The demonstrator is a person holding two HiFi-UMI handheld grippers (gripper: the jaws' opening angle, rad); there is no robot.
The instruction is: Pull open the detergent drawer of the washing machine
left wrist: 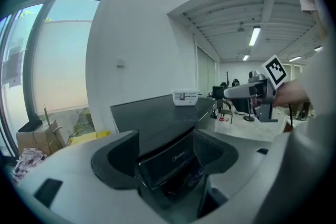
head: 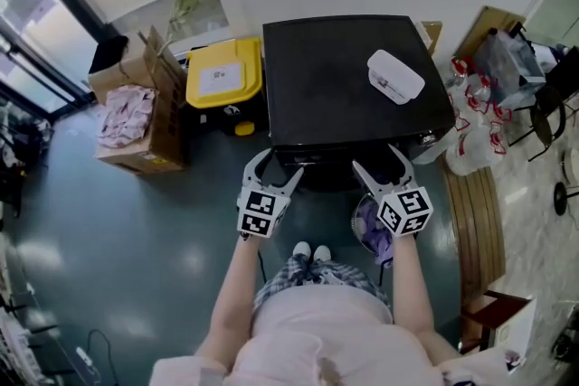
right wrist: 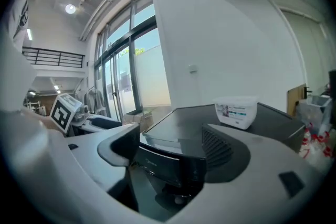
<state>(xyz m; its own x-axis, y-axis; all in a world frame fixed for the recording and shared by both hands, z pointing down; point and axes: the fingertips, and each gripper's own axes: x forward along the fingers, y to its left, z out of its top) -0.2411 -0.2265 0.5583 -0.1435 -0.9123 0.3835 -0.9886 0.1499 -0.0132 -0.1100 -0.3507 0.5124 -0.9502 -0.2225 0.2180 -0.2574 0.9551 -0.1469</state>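
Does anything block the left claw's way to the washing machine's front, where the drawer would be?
Nothing visible does. The open left claw is just short of the washing machine's upper front edge, with only air between. The white box sits on its top, out of the way.

A white tub [head: 395,76] sits ahead of the right claw [head: 375,161]. A yellow bin [head: 223,72] and a cardboard box [head: 152,129] stand ahead and left of the left claw [head: 280,164].

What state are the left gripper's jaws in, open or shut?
Open. In its own view the left gripper has its jaws wide apart, with the washing machine showing through the gap and nothing gripped.
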